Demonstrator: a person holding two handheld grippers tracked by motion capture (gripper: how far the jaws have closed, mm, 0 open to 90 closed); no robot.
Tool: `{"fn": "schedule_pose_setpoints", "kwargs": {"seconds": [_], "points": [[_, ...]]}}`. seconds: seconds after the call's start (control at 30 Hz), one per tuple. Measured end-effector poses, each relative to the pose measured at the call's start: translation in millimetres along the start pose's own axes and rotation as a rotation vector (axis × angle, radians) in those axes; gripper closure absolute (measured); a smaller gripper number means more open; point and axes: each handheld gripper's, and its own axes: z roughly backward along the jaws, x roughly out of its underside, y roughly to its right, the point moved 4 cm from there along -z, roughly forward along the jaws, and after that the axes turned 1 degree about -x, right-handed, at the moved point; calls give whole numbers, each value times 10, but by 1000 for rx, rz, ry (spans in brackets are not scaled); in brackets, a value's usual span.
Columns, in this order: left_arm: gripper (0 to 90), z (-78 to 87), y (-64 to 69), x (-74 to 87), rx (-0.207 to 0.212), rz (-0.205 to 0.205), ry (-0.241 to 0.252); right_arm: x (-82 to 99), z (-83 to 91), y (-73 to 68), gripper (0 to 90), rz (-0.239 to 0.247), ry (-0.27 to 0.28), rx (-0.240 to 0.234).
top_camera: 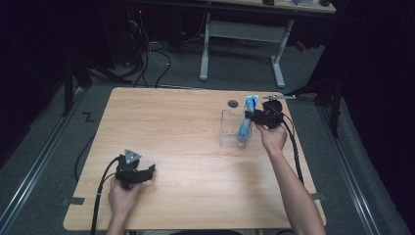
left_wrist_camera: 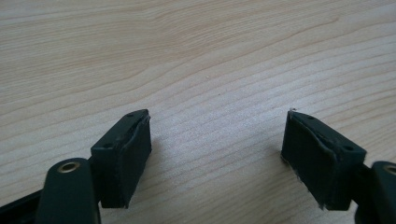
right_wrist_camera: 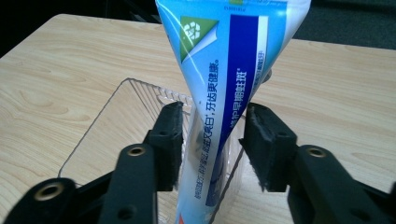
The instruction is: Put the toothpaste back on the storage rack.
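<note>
Toothpaste tube (right_wrist_camera: 224,93) upright in clear box (right_wrist_camera: 116,100) at right — light, squashy; grip mid-body. Right gripper (right_wrist_camera: 212,140) jaws slack around tube — left gripper (left_wrist_camera: 217,154) wide, empty.

One tube (right_wrist_camera: 229,93), one clear box (top_camera: 230,128), two tools on one counter (top_camera: 176,147); perhaps a second desk (top_camera: 274,6) behind.

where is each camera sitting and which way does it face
High view: above the person's side, looking forward and down on the light wooden table; both forearms and both grippers show.
Left gripper view: on the left gripper, facing bare tabletop between open jaws.
Right gripper view: on the right gripper, jaws either side of the blue toothpaste tube standing in the clear plastic box.
Shared: high and right views show tube and box.
</note>
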Motion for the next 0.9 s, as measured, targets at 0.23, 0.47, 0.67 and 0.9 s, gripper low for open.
{"fn": "schedule_pose_setpoints", "kwargs": {"seconds": [0.23, 0.47, 0.67, 0.9], "points": [[244, 0, 0, 0, 0, 0, 0, -10, 53, -4, 492, 17, 9, 16], [244, 0, 0, 0, 0, -1, 0, -35, 162, -4, 475, 35, 39, 26], [244, -1, 1, 0, -1, 0, 0, -55, 245, 3, 472, 40, 56, 22], [244, -1, 2, -1, -1, 0, 1, -79, 395, 33, 473, 26, 78, 18]]}}
